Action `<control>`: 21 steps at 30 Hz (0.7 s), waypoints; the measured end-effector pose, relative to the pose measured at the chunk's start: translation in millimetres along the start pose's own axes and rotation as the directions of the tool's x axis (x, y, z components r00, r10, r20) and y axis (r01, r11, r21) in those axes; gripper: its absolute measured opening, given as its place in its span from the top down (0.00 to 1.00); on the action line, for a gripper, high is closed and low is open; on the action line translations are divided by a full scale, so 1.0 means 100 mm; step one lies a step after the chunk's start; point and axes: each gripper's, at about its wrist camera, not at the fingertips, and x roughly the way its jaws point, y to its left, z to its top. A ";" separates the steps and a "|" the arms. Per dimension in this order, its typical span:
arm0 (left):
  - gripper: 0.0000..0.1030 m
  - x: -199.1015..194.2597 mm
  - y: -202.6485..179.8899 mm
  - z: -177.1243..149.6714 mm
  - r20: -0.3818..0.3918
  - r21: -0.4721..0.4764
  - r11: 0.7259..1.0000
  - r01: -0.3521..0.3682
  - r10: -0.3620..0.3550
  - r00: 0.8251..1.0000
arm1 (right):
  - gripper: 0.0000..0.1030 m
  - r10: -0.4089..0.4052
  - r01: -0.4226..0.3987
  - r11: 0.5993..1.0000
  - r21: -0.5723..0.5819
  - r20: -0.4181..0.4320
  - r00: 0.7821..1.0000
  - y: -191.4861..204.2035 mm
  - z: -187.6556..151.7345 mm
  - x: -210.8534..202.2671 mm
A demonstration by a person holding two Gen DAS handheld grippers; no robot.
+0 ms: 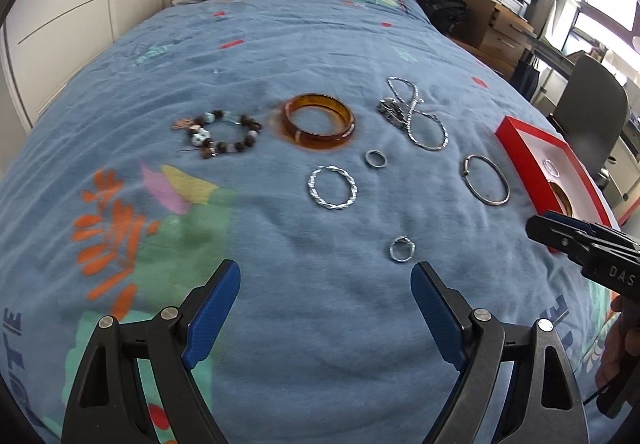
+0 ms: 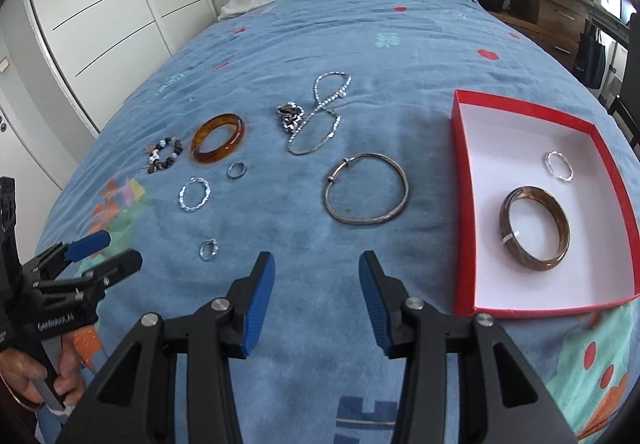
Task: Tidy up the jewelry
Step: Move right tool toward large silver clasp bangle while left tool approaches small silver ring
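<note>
Hovering over the blue bedspread (image 2: 400,43), both tools are empty. Left gripper (image 1: 325,284): jaws wide apart, nothing between them. Right gripper (image 2: 317,276): jaws about half apart, also nothing between them.

Target container: red box (image 2: 464,203), right side of the right-wrist frame, white inside. It already holds a brown bangle (image 2: 534,227) and a small silver hoop (image 2: 558,165), lying apart from each other.

Loose pieces remaining on the cover, left-wrist view:
- small ring (image 1: 402,248), lower centre, just ahead of the left gripper's right-hand pad
- twisted silver hoop (image 1: 332,187), centre
- plain small ring (image 1: 376,159), just above it
- amber bangle (image 1: 319,121) and beaded bracelet (image 1: 218,133), centre-left
- silver chain (image 1: 416,115) in a tangle with a darker metal cluster, upper centre-right
- thin metal bangle (image 1: 486,179), nearest the box

Judgement, risks from here:
1. Small rings lie flat on soft, wrinkled fabric. Pads closing on one will likely pinch cloth too, or press the ring into the cover so it slips out.
2. Thin round hoops may flip or squirt sideways if gripped off-centre across the wire.
3. Chain is looped over the dark cluster; lifting one could drag the other, and a hanging chain may catch the box wall.
4. Box sits near the bed's edge at right and on a yielding surface; a nudge from the right gripper could tilt it.
5. Both tools are near each other low in frame; reaching for the same piece risks a clash.
</note>
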 end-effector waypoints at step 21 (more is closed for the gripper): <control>0.20 0.18 -0.14 0.22 0.008 0.033 0.996 0.078 -0.079 0.997 | 0.59 -0.033 0.031 0.997 0.074 0.020 0.999 -0.14 0.10 0.18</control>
